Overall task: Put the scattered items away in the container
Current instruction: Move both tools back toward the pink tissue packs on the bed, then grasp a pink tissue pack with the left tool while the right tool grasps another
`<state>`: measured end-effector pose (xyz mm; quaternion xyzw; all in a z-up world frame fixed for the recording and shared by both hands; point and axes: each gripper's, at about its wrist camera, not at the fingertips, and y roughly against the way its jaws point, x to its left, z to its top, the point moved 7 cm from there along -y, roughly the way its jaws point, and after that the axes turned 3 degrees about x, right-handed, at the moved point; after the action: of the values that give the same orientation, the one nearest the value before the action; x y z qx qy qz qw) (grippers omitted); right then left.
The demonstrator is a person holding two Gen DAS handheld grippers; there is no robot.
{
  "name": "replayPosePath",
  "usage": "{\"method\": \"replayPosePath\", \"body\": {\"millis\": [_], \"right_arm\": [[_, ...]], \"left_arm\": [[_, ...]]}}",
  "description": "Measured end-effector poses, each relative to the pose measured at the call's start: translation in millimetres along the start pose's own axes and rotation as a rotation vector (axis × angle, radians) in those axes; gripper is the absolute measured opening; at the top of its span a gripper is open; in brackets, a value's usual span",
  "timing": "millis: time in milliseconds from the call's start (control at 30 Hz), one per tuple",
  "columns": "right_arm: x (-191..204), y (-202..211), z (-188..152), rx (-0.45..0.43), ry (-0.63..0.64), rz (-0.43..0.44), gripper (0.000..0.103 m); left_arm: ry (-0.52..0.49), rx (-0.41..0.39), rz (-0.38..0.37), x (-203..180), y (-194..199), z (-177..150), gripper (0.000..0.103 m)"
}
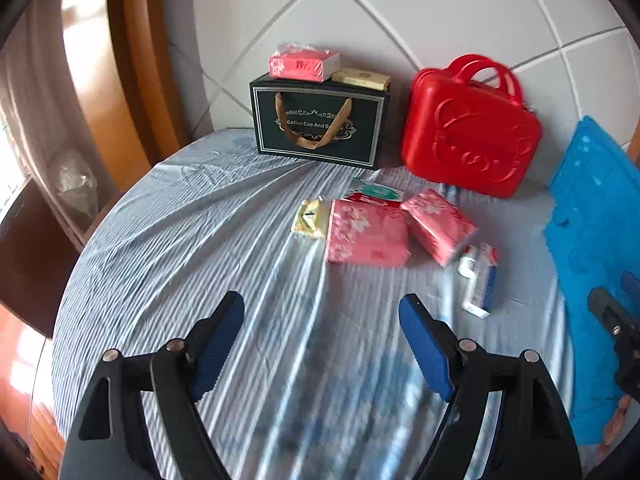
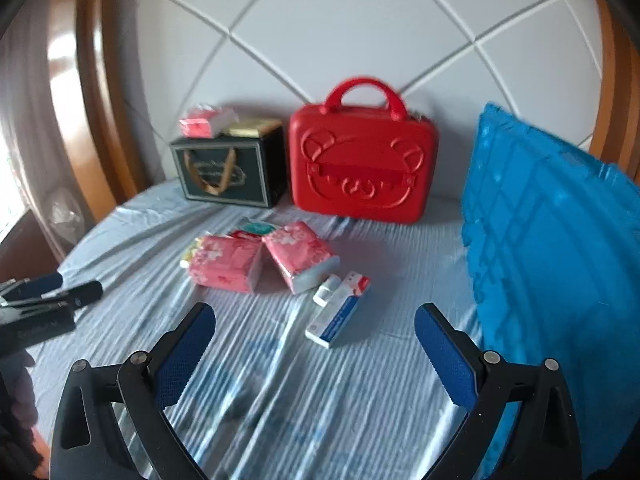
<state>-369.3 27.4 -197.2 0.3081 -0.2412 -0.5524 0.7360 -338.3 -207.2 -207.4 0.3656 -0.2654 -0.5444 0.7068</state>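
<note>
On the bed (image 2: pixel 120 220), far left, a black box (image 2: pixel 232 172) carries spare packs; the red case (image 2: pixel 362 168) stands shut beside it, likely the container. Nearer lie two pink packs (image 2: pixel 228 264) touching, then a tube box (image 2: pixel 340 308), long axis running near-to-far. Both left gripper (image 1: pixel 322 344) and right gripper (image 2: pixel 314 356) have fingers wide apart, empty.

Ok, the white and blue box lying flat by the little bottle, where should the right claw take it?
Take the white and blue box across its narrow width, near the middle of its length, coming down from above. It lies flat on the striped sheet, so only its long side faces are free. The small white bottle touches its far end, so stay clear of it. The right claw is open and empty.
</note>
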Motion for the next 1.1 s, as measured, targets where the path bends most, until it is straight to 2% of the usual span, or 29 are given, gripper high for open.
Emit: {"method": "replayPosePath", "body": {"millis": [100, 233, 267, 367, 533, 600, 667, 733, 767, 833, 900, 967, 1033, 1067, 1100], "right_arm": [[9, -48, 6, 0.048, -0.011, -0.006, 0.101], [17, -122, 10, 0.068, -0.041, -0.055, 0.101], [17, -141, 9, 0.082, -0.045, -0.075, 0.099], [22, -192, 2, 0.140, -0.048, -0.086, 0.078], [33, -233, -1, 0.163, 0.019, -0.130, 0.073], [40, -242, 3, 0.155, 0.037, -0.145, 0.073], [51, -250, 4, 0.158, 0.049, -0.128, 0.074], [76, -253, 0, 0.184, 0.098, -0.022, 0.073], [98, -250, -4, 0.194, 0.143, 0.073, 0.073], [125, -239, -10, 0.188, 0.187, 0.179, 0.073], [127, -228, -9, 0.172, 0.154, 0.216, 0.073], [108, -223, -6, 0.166, 0.088, 0.194, 0.073], [77, -216, -2, 0.149, 0.022, 0.136, 0.073], [61, -212, 1, 0.143, 0.003, 0.109, 0.074], [46, -209, 3, 0.137, -0.011, 0.082, 0.076]], "left_arm": [[-0.002, 0.027, -0.014, 10, -44, 16, 0.079], [-0.032, 0.044, -0.051, 9, -106, 25, 0.079], [-0.042, 0.056, -0.065, 6, -125, 25, 0.079], [-0.058, 0.105, -0.091, -1, -170, 21, 0.079], [-0.070, 0.170, -0.104, -3, -219, 15, 0.079], [-0.061, 0.169, -0.089, 3, -226, 18, 0.079], [-0.036, 0.156, -0.033, 19, -231, 25, 0.079], [0.002, 0.142, 0.042, 39, -235, 35, 0.079], [0.028, 0.139, 0.066, 51, -235, 40, 0.079], [0.074, 0.126, 0.065, 64, -226, 46, 0.079], [0.092, 0.106, 0.050, 64, -211, 49, 0.079], [0.073, 0.084, 0.007, 48, -194, 51, 0.079], [0.033, 0.073, -0.032, 23, -182, 54, 0.079], [0.021, 0.072, -0.047, 9, -180, 57, 0.081], [0.031, 0.081, -0.053, -4, -181, 59, 0.087]]}}
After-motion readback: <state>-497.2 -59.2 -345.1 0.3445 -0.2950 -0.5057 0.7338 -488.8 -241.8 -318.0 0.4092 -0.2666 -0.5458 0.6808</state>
